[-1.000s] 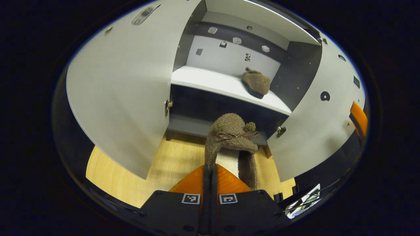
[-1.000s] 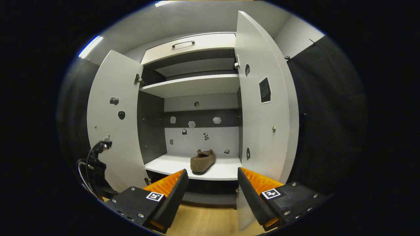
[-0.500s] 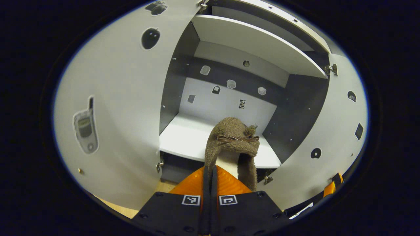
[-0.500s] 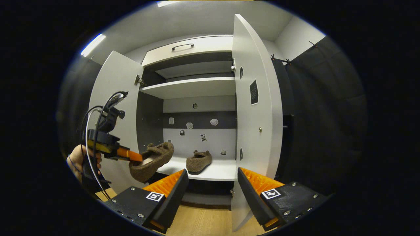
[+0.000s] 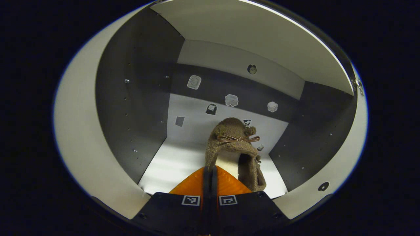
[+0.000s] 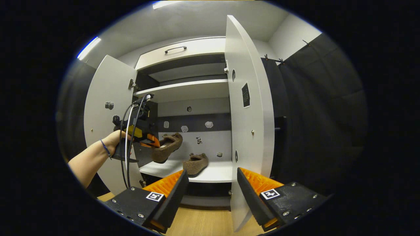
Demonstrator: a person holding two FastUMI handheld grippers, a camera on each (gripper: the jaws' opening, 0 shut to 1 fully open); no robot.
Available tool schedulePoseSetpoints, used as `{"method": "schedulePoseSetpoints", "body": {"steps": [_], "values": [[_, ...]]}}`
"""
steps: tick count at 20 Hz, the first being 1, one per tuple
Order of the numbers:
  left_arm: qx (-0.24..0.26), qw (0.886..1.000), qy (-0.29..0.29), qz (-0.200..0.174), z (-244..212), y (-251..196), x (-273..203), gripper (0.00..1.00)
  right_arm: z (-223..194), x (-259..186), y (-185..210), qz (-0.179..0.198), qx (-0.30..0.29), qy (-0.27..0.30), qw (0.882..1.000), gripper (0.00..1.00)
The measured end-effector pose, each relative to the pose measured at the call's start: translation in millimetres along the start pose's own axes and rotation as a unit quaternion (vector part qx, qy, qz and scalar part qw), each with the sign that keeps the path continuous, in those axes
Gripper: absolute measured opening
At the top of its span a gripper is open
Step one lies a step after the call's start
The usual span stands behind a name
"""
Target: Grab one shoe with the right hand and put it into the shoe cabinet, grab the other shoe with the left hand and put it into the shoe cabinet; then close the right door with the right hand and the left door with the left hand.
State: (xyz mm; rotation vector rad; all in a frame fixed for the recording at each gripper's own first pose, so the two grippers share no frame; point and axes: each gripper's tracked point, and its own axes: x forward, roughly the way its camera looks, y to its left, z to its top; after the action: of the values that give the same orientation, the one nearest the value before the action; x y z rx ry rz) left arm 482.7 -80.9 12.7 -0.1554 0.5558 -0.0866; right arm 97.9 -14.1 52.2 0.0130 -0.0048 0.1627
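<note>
Left gripper (image 5: 210, 172): I have its fingers pressed together on the heel rim of one brown fuzzy shoe (image 5: 233, 144), toe pointing away from me at 12 o'clock, bow on top.
Held shoe: in the right gripper view it (image 6: 166, 147) hangs in the air inside the shoe cabinet (image 6: 193, 88), above the white shelf (image 6: 213, 172), not touching it.
Right gripper (image 6: 212, 183): my fingers stand wide apart, holding nothing, in front of the cabinet.
Other shoe (image 6: 195, 163): lies on that shelf, just below and right of the held one; in the left gripper view the held shoe hides nearly all of it.
Left hand (image 6: 115, 141): in the right gripper view, at 9 o'clock, a hand and bare forearm hold the left gripper (image 6: 154, 143).
Doors: from the right gripper I see the left door (image 6: 106, 124) and right door (image 6: 251, 124) both swung open.
Inside: my left gripper view gives dark side walls and small stickers (image 5: 231, 100) on the back panel.
Room: pale wood floor (image 6: 203, 223) at 6 o'clock, black cloth (image 6: 315, 114) at 3 o'clock.
</note>
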Motion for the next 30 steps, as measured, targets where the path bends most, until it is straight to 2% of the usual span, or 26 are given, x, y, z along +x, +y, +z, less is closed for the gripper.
{"method": "schedulePoseSetpoints", "body": {"steps": [4,8,12,14,15,16,18,20,22,23,27,28,30], "values": [[-0.015,0.999,0.05,0.007,-26.6,18.8,48.3,0.07,-0.7,6.7,-1.0,-0.002,0.002,0.002,1.0,0.92],[-0.034,0.996,0.086,0.017,-52.4,34.2,67.5,0.07,-3.5,6.9,-2.0,-0.008,-0.001,0.01,1.0,0.91],[-0.005,0.995,0.094,0.03,-63.0,41.5,68.7,0.07,-5.4,4.7,-0.3,-0.008,0.003,0.015,1.0,0.92],[-0.006,0.996,0.082,0.019,-57.5,35.5,61.3,0.12,-3.8,1.8,0.5,-0.008,0.003,0.015,1.0,0.92],[-0.003,0.997,0.072,0.013,-50.2,32.2,57.3,0.21,-4.7,0.7,0.2,-0.007,0.003,0.015,1.0,0.92],[0.002,0.998,0.06,0.007,-45.3,29.5,48.0,0.18,-4.9,-1.3,1.1,-0.007,0.004,0.015,1.0,0.92],[0.017,0.999,0.04,0.002,-31.9,22.4,27.0,0.34,-5.5,-6.4,2.8,-0.003,0.01,0.016,1.0,0.92],[0.025,1.0,0.007,-0.004,-15.6,14.1,2.5,0.55,-3.7,-10.9,2.9,0.002,0.016,0.016,1.0,0.92],[0.028,0.999,-0.029,-0.015,0.9,4.2,-27.8,0.49,-0.6,-18.7,2.3,0.006,0.015,0.013,1.0,0.92],[0.034,0.998,-0.044,-0.018,8.3,-0.5,-45.0,0.56,0.8,-22.7,1.5,0.008,0.012,0.011,1.0,0.92],[0.055,0.993,-0.097,-0.027,26.4,-16.1,-111.9,0.59,3.0,-39.5,-7.2,0.012,0.007,0.012,1.0,0.92],[0.057,0.992,-0.109,-0.026,30.0,-18.6,-128.1,0.65,4.8,-43.9,-9.8,0.014,0.009,0.012,1.0,0.92],[0.064,0.988,-0.136,-0.017,34.9,-19.3,-159.4,0.63,8.7,-52.0,-19.3,0.013,0.011,0.008,1.0,0.93]]}}
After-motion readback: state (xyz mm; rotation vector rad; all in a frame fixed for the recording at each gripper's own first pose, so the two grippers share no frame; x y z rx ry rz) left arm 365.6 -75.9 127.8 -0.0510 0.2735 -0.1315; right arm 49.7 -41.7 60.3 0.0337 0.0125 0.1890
